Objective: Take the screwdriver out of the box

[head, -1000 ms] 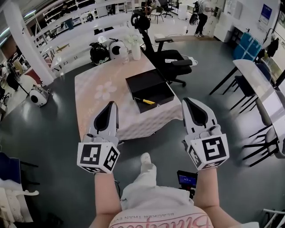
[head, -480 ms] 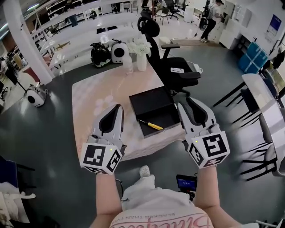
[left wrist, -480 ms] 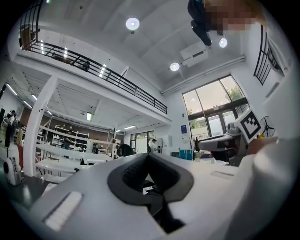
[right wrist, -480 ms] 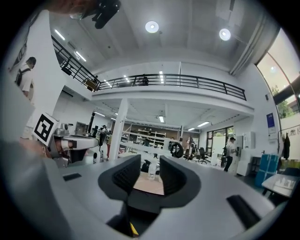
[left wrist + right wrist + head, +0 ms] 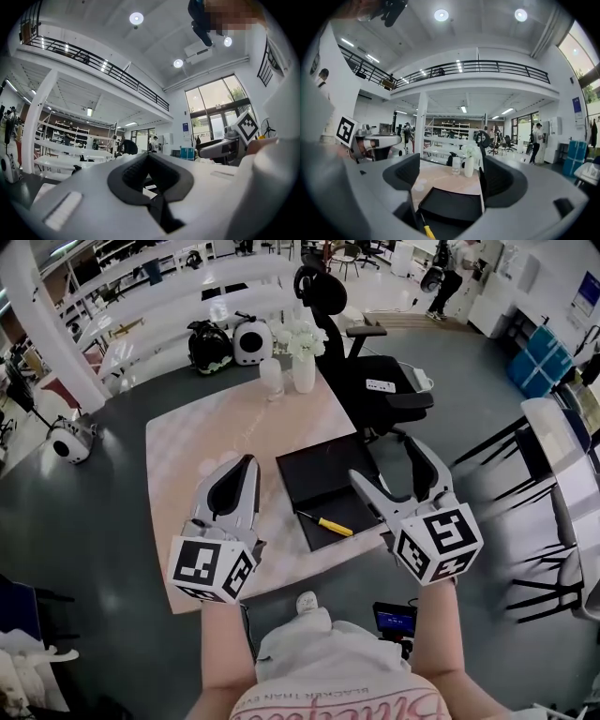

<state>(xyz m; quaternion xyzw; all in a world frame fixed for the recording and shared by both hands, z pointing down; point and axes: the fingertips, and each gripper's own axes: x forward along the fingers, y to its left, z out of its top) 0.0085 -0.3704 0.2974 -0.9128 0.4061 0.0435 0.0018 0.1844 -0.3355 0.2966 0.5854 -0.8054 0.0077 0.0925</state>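
A black open box (image 5: 323,482) lies on the near right part of the pink table (image 5: 206,442). In its near end lies a screwdriver (image 5: 330,524) with a yellow handle and a dark shaft. My right gripper (image 5: 389,470) hovers over the box's right edge, its jaws opening wide with nothing between them. The right gripper view looks past the spread fingers (image 5: 501,180) at the box (image 5: 452,204) and the yellow handle (image 5: 426,230) just below. My left gripper (image 5: 246,465) is shut and empty over the table, left of the box. Its pads meet in the left gripper view (image 5: 149,159).
A white vase of flowers (image 5: 305,367) and a clear glass (image 5: 272,381) stand at the table's far edge. A black office chair (image 5: 380,381) sits just beyond the box. Robot units (image 5: 216,343) rest on the floor behind, and another table (image 5: 562,437) is at the right.
Both grippers have moved forward, from short of the table to over it beside the box. The right jaws went from shut to wide open. The left stayed shut.
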